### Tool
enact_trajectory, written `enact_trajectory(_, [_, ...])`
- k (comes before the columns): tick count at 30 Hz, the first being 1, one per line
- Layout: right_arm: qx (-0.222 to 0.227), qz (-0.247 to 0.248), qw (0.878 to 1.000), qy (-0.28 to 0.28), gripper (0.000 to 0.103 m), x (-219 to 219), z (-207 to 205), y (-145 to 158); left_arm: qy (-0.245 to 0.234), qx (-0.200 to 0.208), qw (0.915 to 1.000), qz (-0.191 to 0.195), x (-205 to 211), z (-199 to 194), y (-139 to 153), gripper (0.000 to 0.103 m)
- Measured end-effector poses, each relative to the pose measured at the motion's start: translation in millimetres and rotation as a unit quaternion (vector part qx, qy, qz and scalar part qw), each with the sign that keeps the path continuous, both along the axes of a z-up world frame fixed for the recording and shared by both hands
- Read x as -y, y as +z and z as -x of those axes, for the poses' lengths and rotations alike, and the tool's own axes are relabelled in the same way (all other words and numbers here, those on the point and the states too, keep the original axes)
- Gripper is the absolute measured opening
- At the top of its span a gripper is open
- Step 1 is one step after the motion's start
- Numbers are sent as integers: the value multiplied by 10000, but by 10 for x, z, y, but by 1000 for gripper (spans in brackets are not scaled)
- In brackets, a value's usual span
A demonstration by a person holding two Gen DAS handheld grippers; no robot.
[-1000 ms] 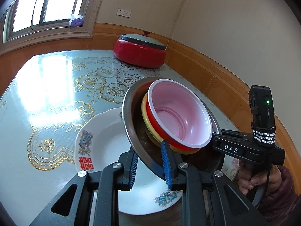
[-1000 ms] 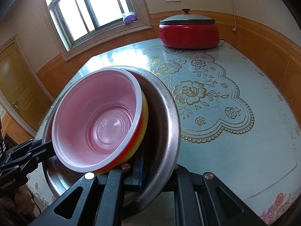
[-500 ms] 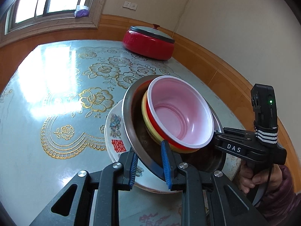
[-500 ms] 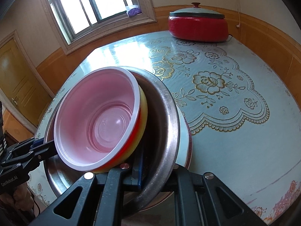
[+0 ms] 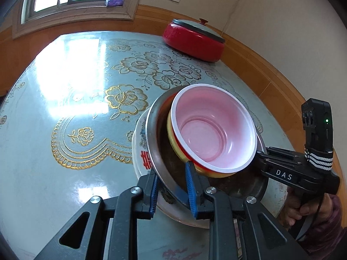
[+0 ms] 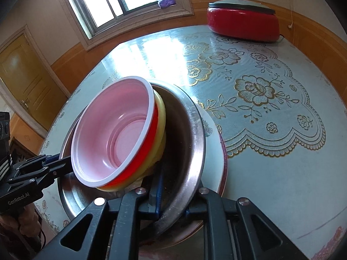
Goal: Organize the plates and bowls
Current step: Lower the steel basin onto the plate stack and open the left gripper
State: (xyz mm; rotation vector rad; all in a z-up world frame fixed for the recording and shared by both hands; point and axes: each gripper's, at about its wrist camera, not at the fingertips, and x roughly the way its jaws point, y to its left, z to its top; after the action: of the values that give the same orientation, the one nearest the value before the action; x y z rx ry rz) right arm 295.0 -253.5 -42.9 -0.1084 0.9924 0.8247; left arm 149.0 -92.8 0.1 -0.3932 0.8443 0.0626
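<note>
A steel bowl (image 5: 151,134) (image 6: 196,130) carries a yellow bowl (image 5: 171,138) (image 6: 161,125) with a red, pink-lined bowl (image 5: 212,130) (image 6: 112,138) nested inside. The stack tilts just over a white flowered plate (image 5: 138,151) (image 6: 214,143) on the table; contact with the plate cannot be told. My left gripper (image 5: 172,186) (image 6: 58,160) is shut on the steel rim at one side. At the opposite rim my right gripper (image 6: 171,203) (image 5: 260,151) has its jaws opening, with the rim still between the blue pads.
A red lidded pot (image 5: 193,41) (image 6: 243,21) stands at the table's far edge by the wall. The table (image 5: 65,108) wears a blue cloth with gold flowers. A hand (image 5: 303,208) holds the right gripper's handle.
Both grippers have carried the bowl stack down and over the white plate, which now lies mostly hidden beneath it. The grips on the rim look the same.
</note>
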Motion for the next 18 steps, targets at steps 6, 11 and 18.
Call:
enact_trajectory(6, [-87, -112, 9997, 175, 16, 9, -38, -15, 165, -46, 9999, -23, 39, 35, 12, 23])
enact_trajectory(11, [-183, -172, 9996, 108, 17, 47, -18, 4, 95, -149, 9998, 50, 29, 15, 18, 23])
enact_trajectory(18, [-215, -223, 9989, -345, 17, 69, 80, 15, -316, -141, 9993, 127, -62, -66, 7, 23])
